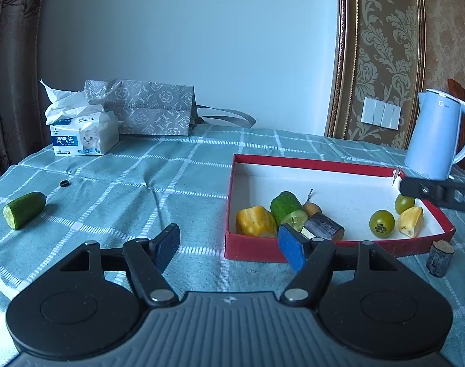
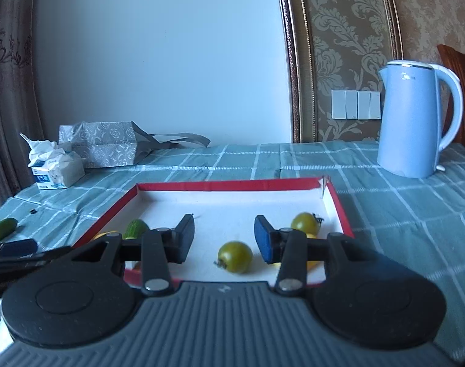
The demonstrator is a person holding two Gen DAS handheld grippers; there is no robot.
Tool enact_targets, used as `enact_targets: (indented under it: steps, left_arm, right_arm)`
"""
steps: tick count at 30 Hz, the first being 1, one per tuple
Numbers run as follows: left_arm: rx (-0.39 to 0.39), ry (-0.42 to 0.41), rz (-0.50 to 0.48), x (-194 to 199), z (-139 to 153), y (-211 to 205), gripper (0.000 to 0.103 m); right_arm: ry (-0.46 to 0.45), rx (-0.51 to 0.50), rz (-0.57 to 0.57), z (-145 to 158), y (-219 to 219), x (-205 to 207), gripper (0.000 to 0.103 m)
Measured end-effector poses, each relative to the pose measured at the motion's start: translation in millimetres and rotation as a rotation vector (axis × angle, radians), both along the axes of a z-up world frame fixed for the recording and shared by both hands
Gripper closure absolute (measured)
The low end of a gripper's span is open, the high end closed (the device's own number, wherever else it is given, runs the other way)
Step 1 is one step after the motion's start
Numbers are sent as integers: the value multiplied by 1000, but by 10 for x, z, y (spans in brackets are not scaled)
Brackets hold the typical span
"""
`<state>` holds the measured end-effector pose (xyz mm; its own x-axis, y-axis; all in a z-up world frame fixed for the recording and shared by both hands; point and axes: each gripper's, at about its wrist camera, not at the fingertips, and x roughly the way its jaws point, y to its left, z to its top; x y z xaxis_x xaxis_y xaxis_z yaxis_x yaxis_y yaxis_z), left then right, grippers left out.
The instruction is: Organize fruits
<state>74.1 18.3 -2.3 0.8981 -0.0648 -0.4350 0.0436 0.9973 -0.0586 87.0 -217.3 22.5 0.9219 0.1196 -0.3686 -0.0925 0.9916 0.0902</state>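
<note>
Left gripper (image 1: 229,244) hung low and level, jaws spread wide, nothing between the pads. Right gripper (image 2: 223,240) was likewise gaping, fingers pointing toward twelve o'clock, empty-handed. From the left wrist view, the right gripper's tip poked in at three o'clock.

Pale wall (image 1: 186,46), damask panel (image 2: 348,46), perhaps curtain (image 1: 6,61) left.

2 green tomatoes (image 2: 234,257) in red box (image 2: 232,185)

We are reading the Chinese characters 淘气猫 on the blue label of the tissue pack (image 1: 79,140), while the logo on the kettle (image 1: 437,134) is staying too faint to read.
</note>
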Motion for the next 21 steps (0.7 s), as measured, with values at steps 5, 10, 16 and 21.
enact_targets:
  steps: [5, 10, 16, 21]
  left_arm:
    - [-33, 2, 2, 33, -38, 52, 32]
    - [-87, 12, 25, 77, -75, 160, 32]
    - [-115, 0, 63, 75, -65, 234, 32]
    - [-106, -18, 65, 53, -54, 224, 32]
  right_arm:
    - [15, 6, -6, -13, 52, 201, 62]
    - [66, 113, 19, 17, -50, -3, 62]
    - [153, 120, 164, -71, 142, -645, 63]
    - [190, 92, 190, -213, 345, -848, 62]
